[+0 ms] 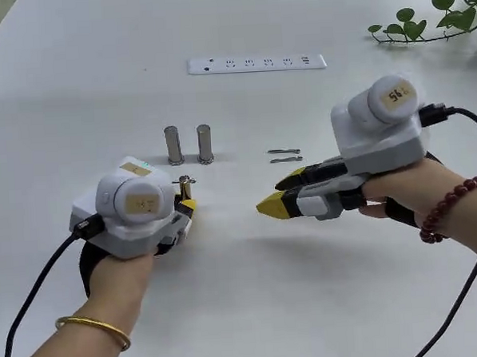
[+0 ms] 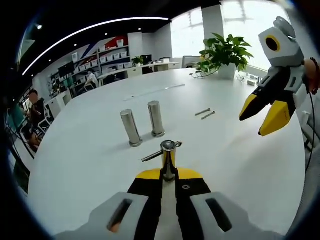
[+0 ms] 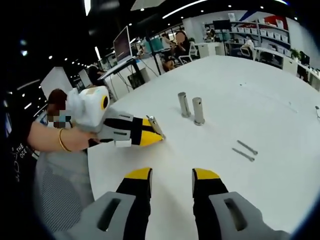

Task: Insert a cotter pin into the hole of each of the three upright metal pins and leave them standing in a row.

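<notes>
Jaws of left gripper point(image 2: 168, 176) clamped on shiny cylindrical metal pin point(image 2: 168, 152), cotter pin point(image 2: 151, 156) through it, right gripper point(image 3: 171, 176) jaws parted

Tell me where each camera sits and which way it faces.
Head view: on the headset, looking down at the table; left hand and right hand show.
Left gripper view: on the left tongs, facing the plant, gripping a metal pin.
Right gripper view: on the right tongs, open, facing the left hand.
All share two free pins.
</notes>
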The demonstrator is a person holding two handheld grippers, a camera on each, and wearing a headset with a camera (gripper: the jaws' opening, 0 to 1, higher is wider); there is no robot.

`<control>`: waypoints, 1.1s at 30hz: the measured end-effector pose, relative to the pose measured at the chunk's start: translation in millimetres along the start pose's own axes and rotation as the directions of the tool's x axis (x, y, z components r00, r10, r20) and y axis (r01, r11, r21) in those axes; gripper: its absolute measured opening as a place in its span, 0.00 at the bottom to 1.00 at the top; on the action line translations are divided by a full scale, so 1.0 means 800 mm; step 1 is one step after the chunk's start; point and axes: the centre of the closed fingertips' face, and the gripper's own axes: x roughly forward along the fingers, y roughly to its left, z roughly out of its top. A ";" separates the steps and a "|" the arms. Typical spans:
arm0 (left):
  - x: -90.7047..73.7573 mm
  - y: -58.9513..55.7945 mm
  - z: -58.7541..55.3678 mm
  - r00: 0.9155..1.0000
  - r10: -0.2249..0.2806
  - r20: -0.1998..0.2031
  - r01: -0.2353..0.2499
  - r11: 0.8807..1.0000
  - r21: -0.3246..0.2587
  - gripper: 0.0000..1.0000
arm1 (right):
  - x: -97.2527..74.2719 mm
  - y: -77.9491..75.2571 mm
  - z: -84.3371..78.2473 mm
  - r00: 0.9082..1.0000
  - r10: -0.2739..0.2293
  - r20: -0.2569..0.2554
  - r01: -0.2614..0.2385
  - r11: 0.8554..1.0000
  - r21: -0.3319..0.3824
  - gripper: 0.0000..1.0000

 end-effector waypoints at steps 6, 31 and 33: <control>0.000 0.007 -0.004 1.000 -0.002 -0.005 0.002 1.000 -0.021 0.06 | -0.004 -0.001 0.003 0.999 -0.016 0.032 0.016 1.000 -0.005 0.31; 0.003 0.011 -0.006 1.000 0.003 0.001 -0.003 1.000 -0.024 0.06 | -0.005 -0.002 -0.016 0.999 -0.033 0.032 0.033 0.999 0.010 0.40; 0.004 0.011 -0.007 1.000 0.001 -0.002 -0.001 1.000 -0.027 0.06 | -0.005 -0.002 -0.017 0.999 -0.034 0.031 0.033 0.999 0.014 0.40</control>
